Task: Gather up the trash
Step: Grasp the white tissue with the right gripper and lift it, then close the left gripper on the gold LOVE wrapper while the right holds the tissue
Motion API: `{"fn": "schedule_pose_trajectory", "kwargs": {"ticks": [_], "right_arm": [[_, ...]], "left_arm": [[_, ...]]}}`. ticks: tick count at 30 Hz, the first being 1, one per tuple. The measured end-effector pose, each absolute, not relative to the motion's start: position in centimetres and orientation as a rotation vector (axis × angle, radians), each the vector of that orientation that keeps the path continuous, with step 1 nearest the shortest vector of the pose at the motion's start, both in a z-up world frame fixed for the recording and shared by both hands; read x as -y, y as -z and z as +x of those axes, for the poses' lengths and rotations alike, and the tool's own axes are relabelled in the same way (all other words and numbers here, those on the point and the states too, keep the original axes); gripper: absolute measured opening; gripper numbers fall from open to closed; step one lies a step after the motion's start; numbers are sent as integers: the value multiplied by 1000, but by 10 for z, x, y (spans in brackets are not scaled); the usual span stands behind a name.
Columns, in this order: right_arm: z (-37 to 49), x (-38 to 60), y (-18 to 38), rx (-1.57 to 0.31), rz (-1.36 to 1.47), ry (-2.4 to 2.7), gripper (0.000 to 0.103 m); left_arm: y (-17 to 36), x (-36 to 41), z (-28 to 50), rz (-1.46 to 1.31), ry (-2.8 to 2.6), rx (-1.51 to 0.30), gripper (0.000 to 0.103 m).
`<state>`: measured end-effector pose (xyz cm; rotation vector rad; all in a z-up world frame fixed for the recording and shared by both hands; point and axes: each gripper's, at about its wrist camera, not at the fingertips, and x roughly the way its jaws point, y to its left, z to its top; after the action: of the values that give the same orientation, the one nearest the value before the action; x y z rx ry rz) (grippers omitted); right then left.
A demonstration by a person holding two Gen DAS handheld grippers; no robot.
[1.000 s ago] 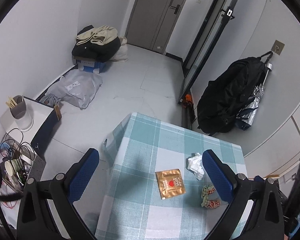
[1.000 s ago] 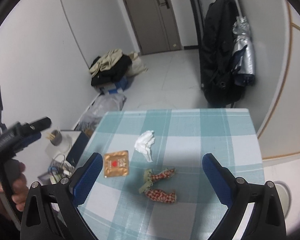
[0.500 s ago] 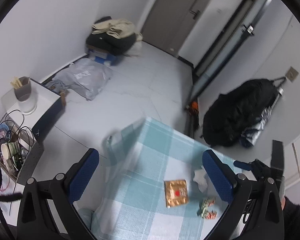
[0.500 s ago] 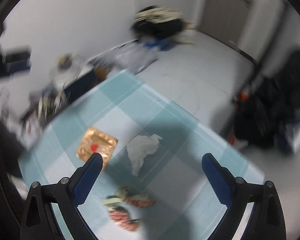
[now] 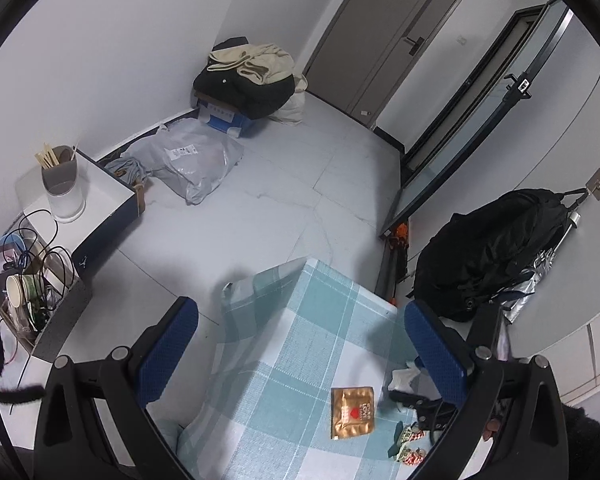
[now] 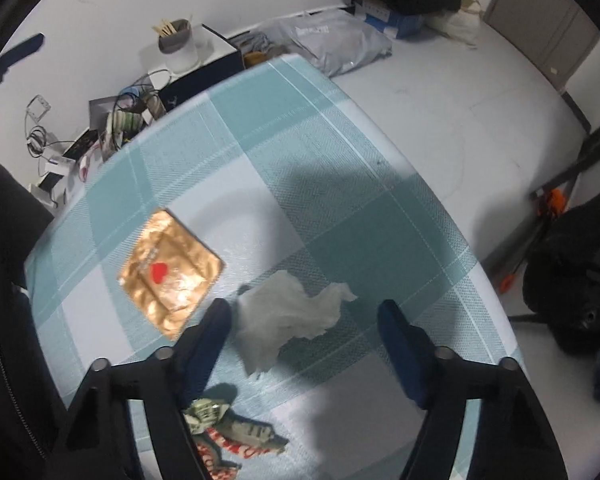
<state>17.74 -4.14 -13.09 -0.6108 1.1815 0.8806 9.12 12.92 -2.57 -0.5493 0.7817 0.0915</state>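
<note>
A crumpled white tissue (image 6: 288,320) lies on the teal checked tablecloth (image 6: 300,160). My right gripper (image 6: 304,312) is open and low over the table, its fingers on either side of the tissue. A gold square wrapper with a red heart (image 6: 170,274) lies to the left of it. Red and green candy wrappers (image 6: 228,436) lie near the front under the gripper. My left gripper (image 5: 300,316) is open, empty and high above the table's left edge. In the left wrist view the gold wrapper (image 5: 352,412), the tissue (image 5: 404,376) and the candy wrappers (image 5: 410,446) show at lower right.
A low white box with a cup of sticks (image 5: 60,184), cables and paper cups (image 5: 20,292) stands left of the table. A grey plastic bag (image 5: 188,160) and a pile of clothes (image 5: 248,80) lie on the floor. A black backpack (image 5: 488,252) hangs on the right wall.
My right gripper has dropped down and forward to the tissue, which now lies between its fingers. My left gripper has lifted and drawn back, so the table looks smaller and lower in its view.
</note>
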Motion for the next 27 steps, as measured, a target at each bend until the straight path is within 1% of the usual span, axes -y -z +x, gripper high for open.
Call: {"fn": "schedule_pose_trajectory", "kwargs": {"ticks": [2, 3, 5, 7, 8, 9, 10, 11, 13, 14, 15, 22, 27], "right_arm": [[176, 41, 133, -1182, -623, -882, 66], [174, 40, 132, -1166, -630, -880, 61], [171, 40, 130, -1151, -635, -885, 50], [168, 41, 129, -1139, -633, -892, 36], [166, 40, 129, -1134, -639, -885, 33], [164, 40, 128, -1130, -636, -893, 25], [161, 40, 128, -1122, -641, -893, 20], [160, 40, 129, -1113, -645, -880, 19], [158, 42, 128, -1110, -625, -864, 13], [156, 44, 128, -1107, -610, -849, 12], [155, 46, 127, -1104, -590, -839, 9], [134, 86, 96, -1010, -390, -732, 9], [103, 125, 70, -932, -242, -687, 9]], "left_arm": [[26, -130, 93, -561, -90, -781, 101], [26, -130, 94, -565, -88, -782, 101], [27, -129, 95, -569, -85, -786, 101], [27, -126, 96, -565, -85, -790, 101], [28, -126, 96, -560, -87, -793, 101], [28, -125, 96, -554, -87, -795, 101], [28, -124, 97, -549, -88, -797, 101], [28, -123, 97, -545, -91, -800, 101], [29, -122, 97, -544, -94, -807, 101], [30, -123, 97, -542, -93, -809, 101], [30, -122, 97, -540, -93, -809, 101], [30, -110, 99, -489, -52, -813, 101], [42, -91, 102, -426, 15, -881, 101]]}}
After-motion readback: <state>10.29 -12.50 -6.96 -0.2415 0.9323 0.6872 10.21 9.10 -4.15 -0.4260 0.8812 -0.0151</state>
